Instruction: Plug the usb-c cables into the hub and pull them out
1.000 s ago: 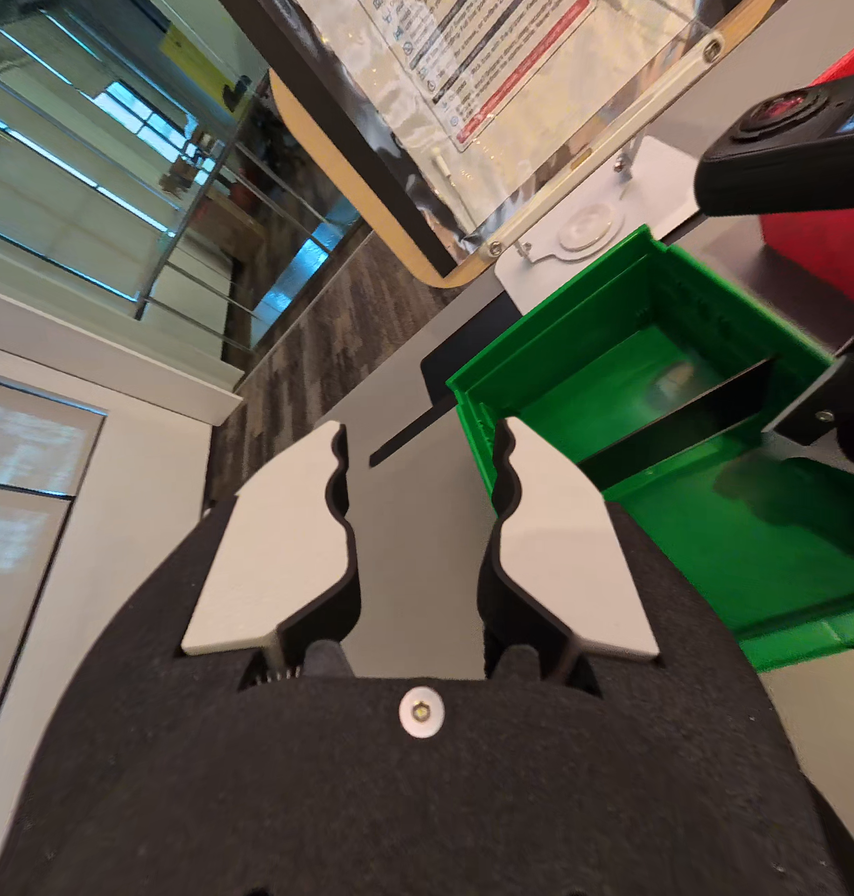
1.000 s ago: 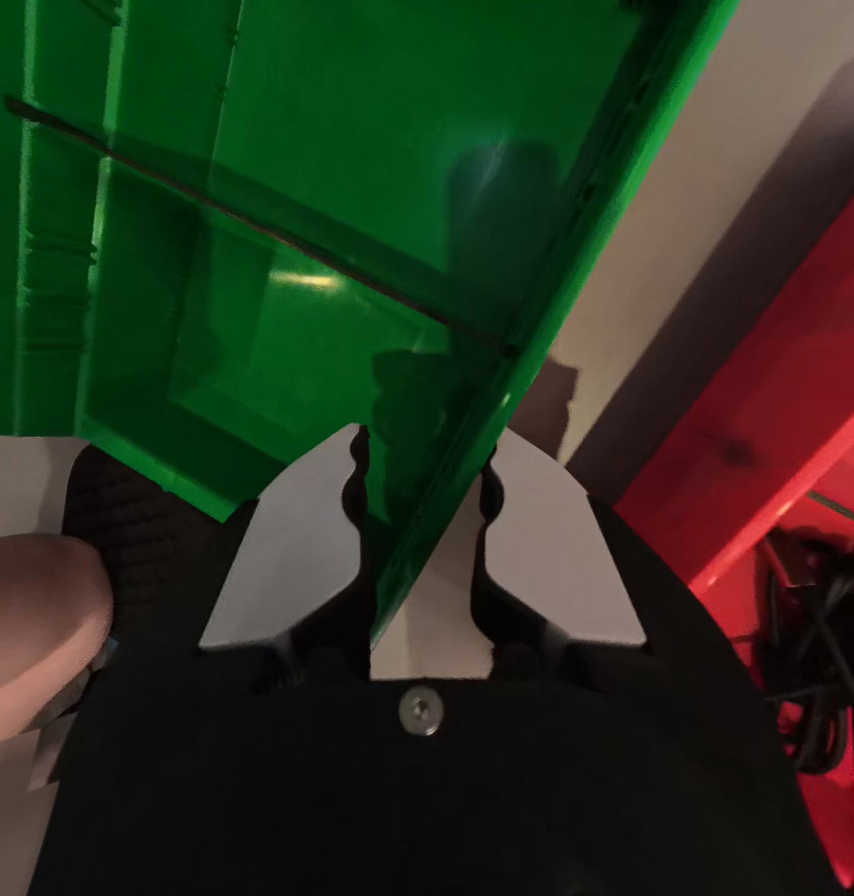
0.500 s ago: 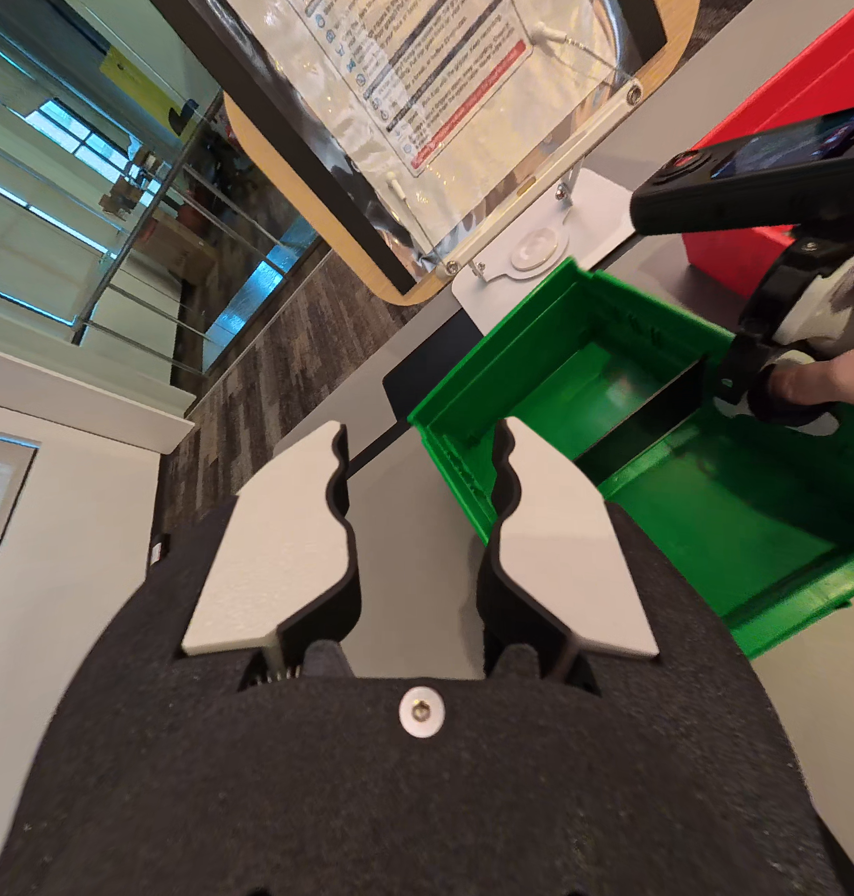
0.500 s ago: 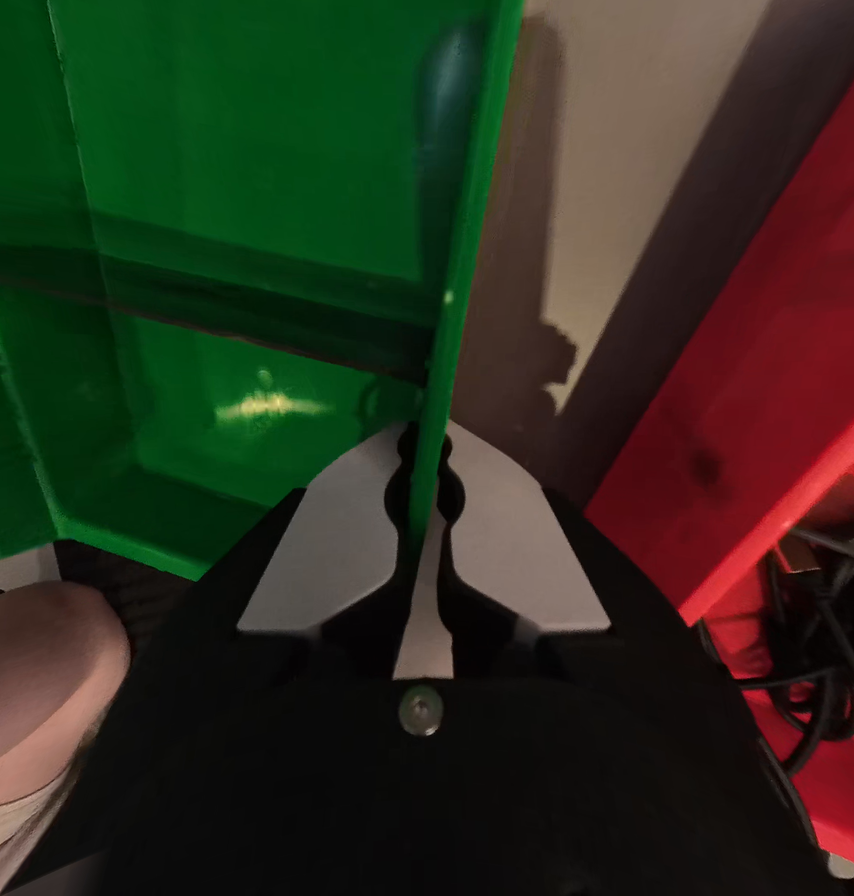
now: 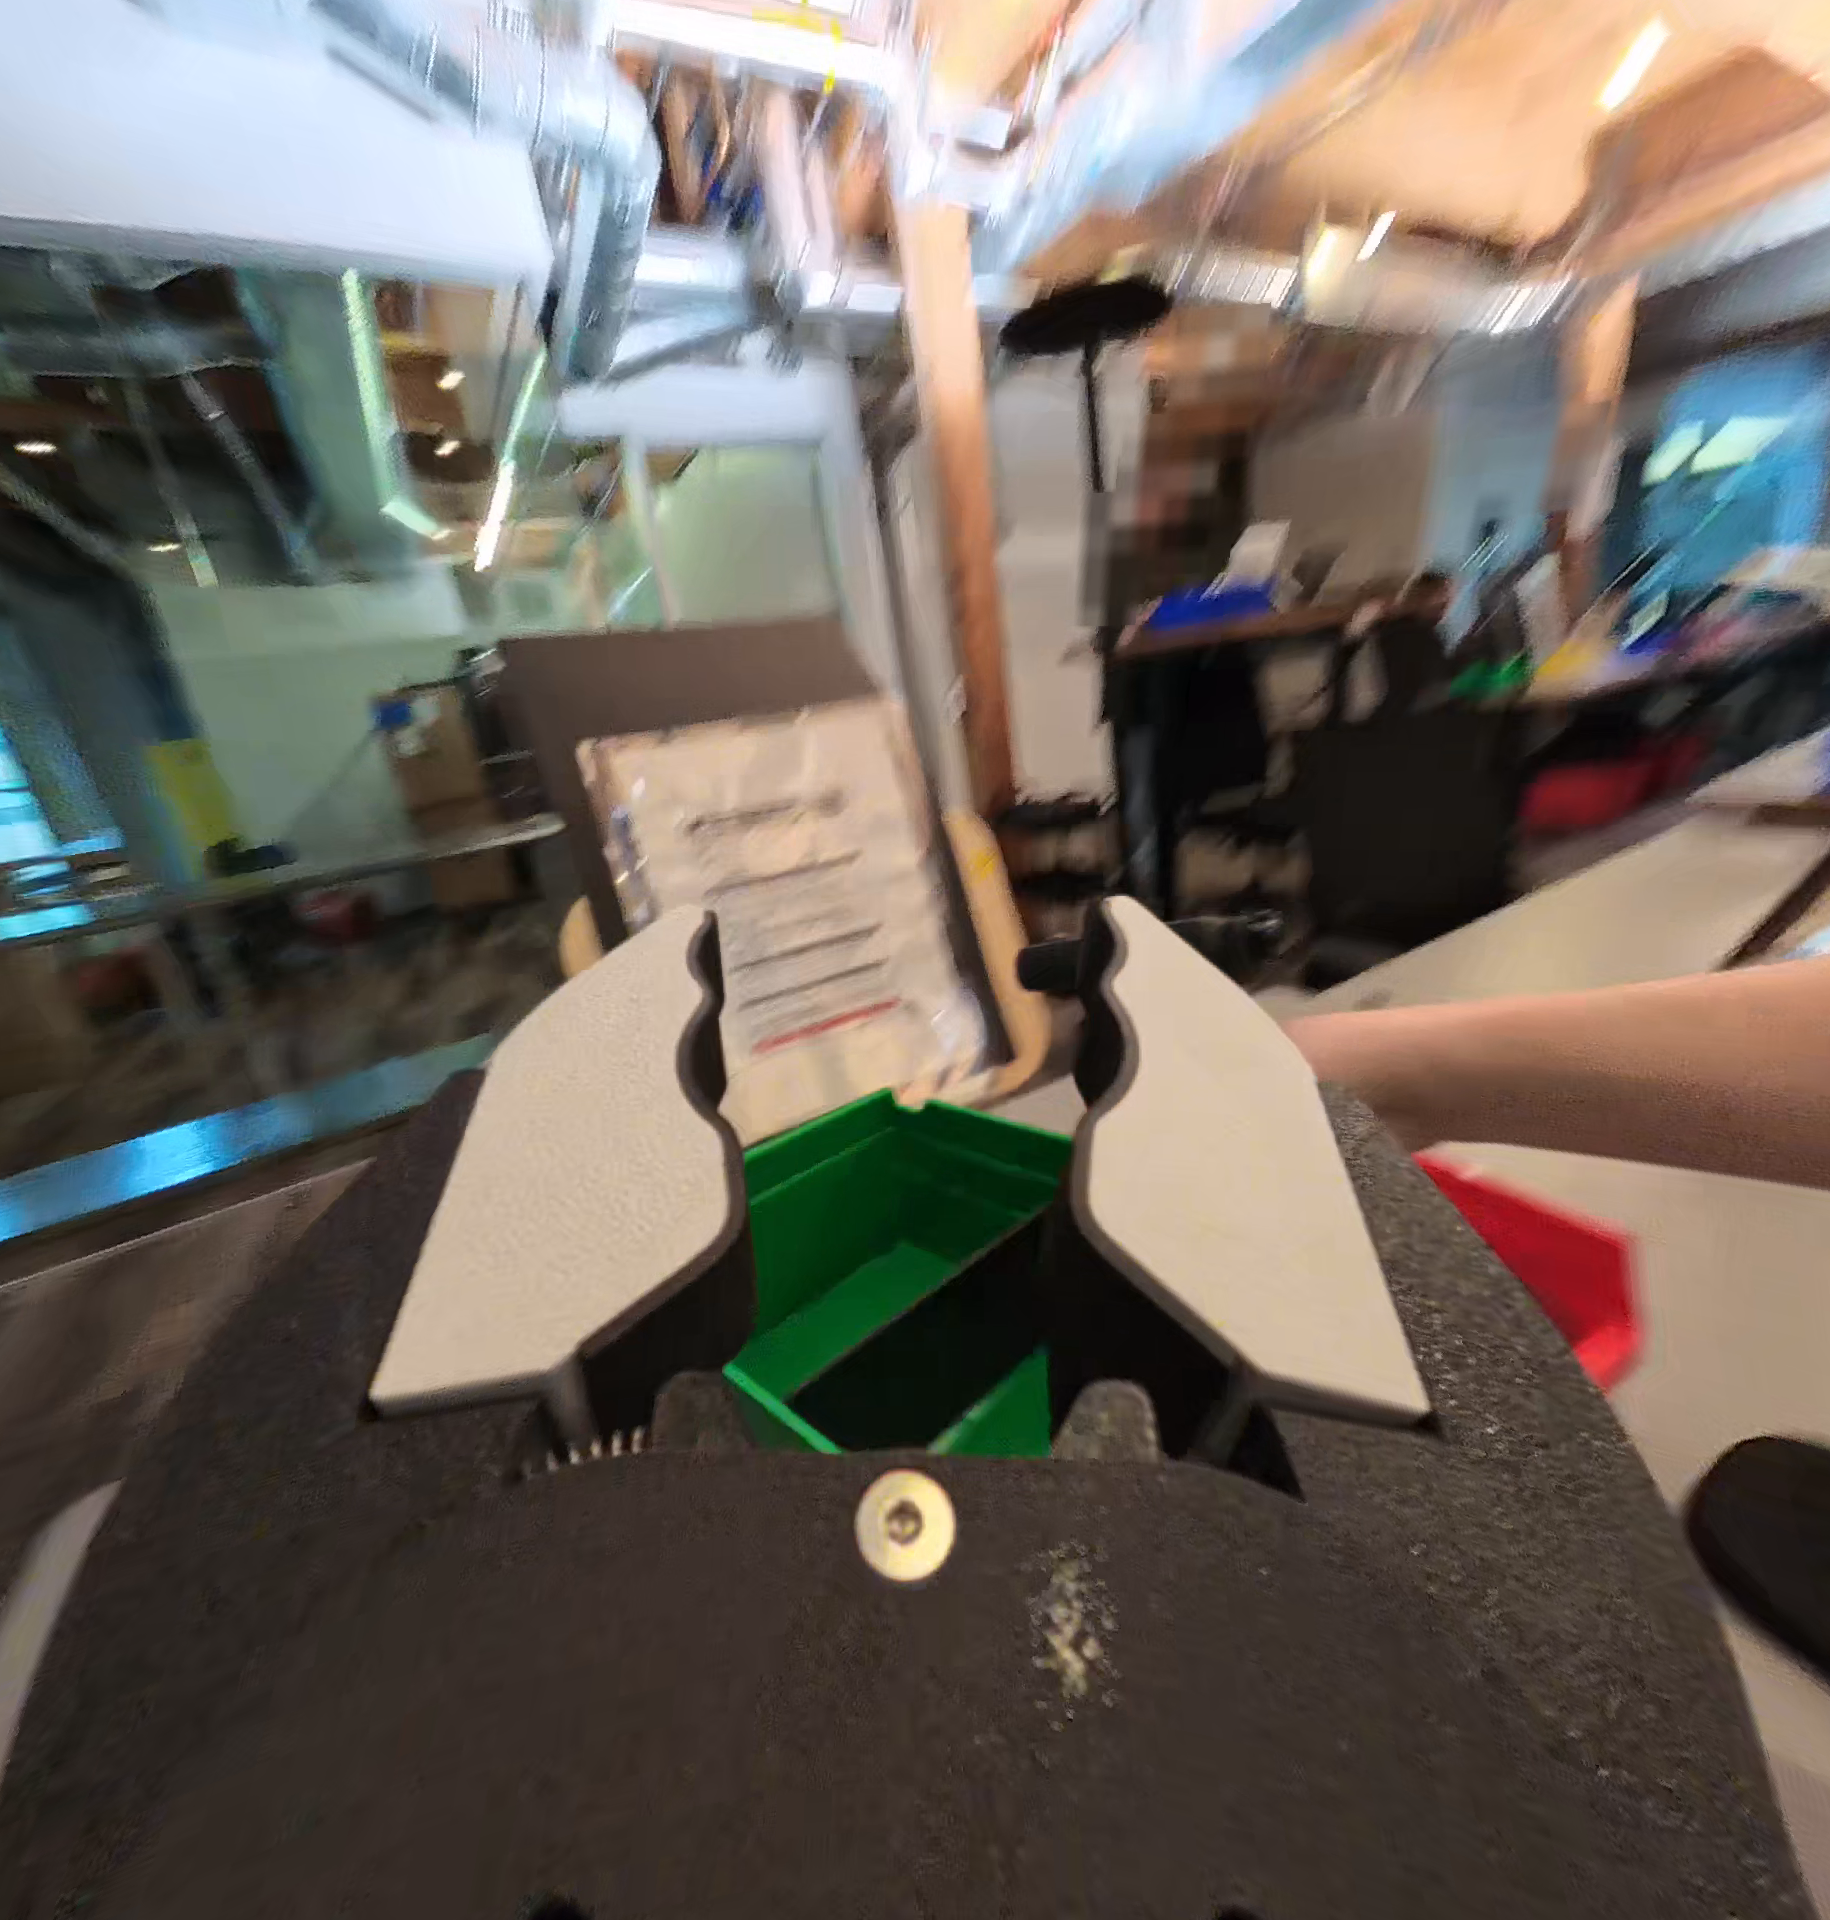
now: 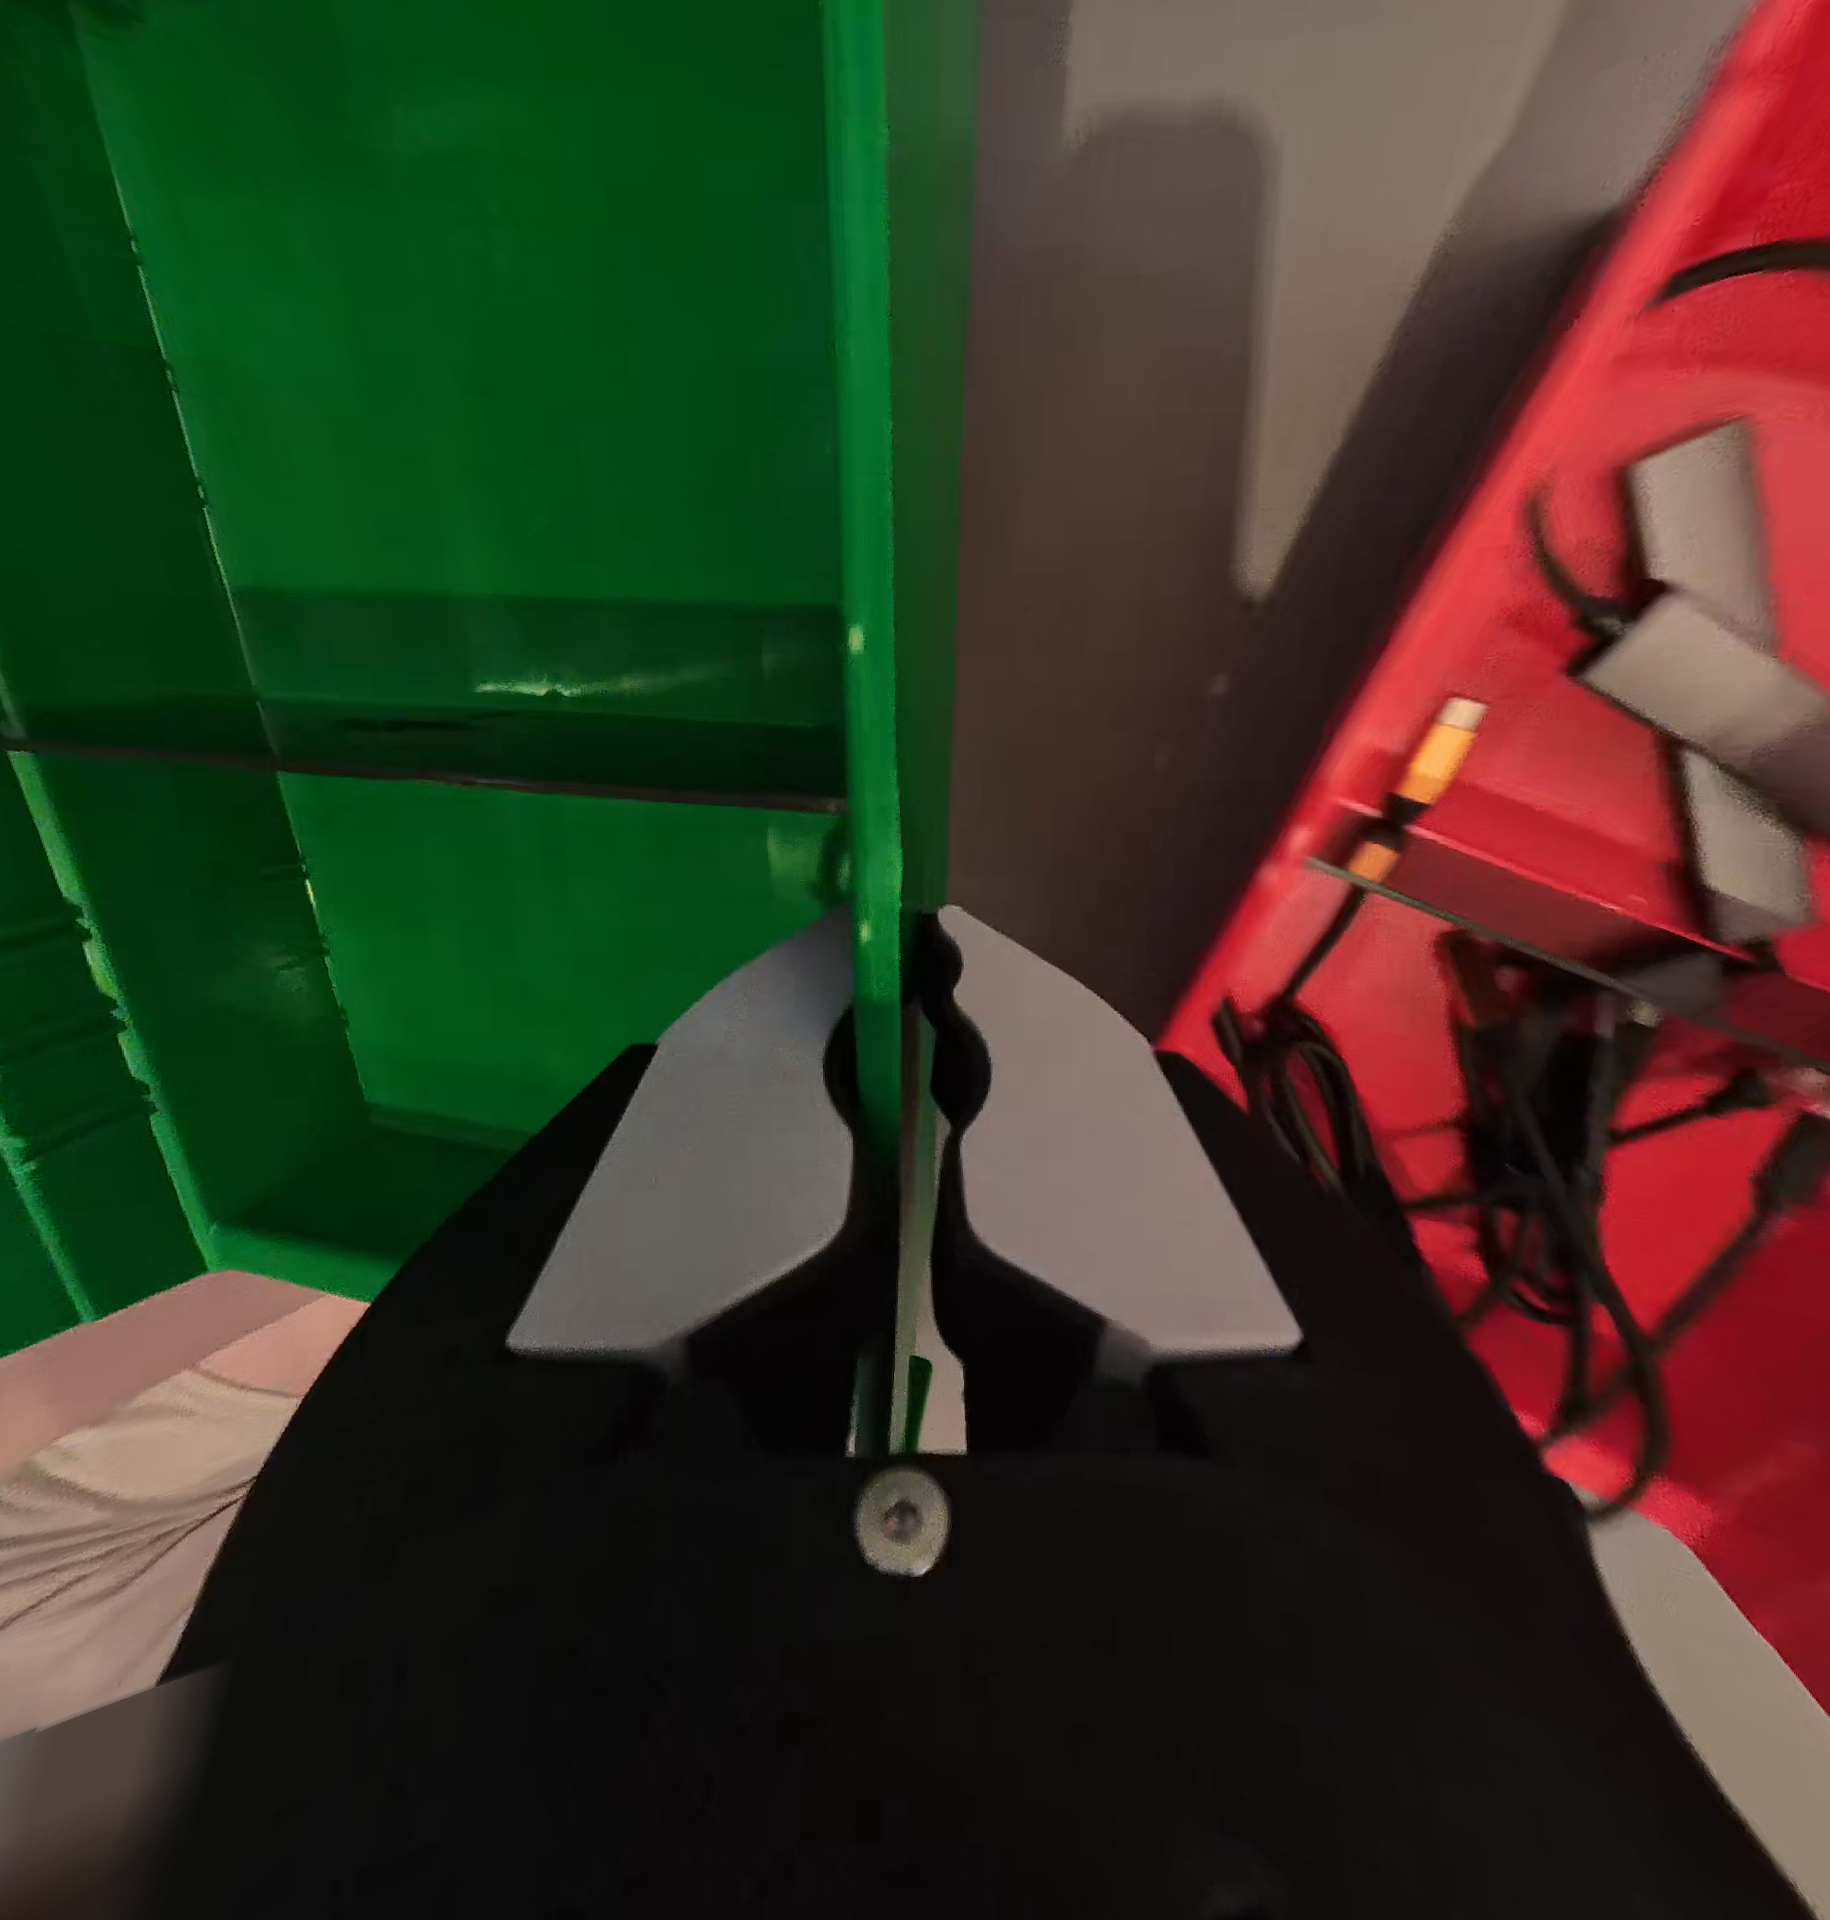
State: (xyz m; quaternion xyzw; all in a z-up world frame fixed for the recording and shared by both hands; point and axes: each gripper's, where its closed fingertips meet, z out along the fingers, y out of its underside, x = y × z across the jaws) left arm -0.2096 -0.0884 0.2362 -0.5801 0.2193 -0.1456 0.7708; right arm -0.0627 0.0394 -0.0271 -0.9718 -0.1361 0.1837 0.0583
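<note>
On the green bin's side wall, your right gripper is pinching tight; your left gripper is hovering spread above that bin; the cables and grey hubs are lying in the red bin alongside.

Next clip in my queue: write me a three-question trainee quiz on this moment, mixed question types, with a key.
1. True or false: the right gripper is shut on a side wall of the green bin.
2. Multiple choice: the left gripper is (A) open and holding nothing, (B) shut on a cable, (C) shut on the red bin.
3. Short answer: in which bin do the black cables and the orange-ended cable lie?

Key: 1 true. 2 A. 3 the red bin, beside the green one; the green bin's compartments look empty.
</note>
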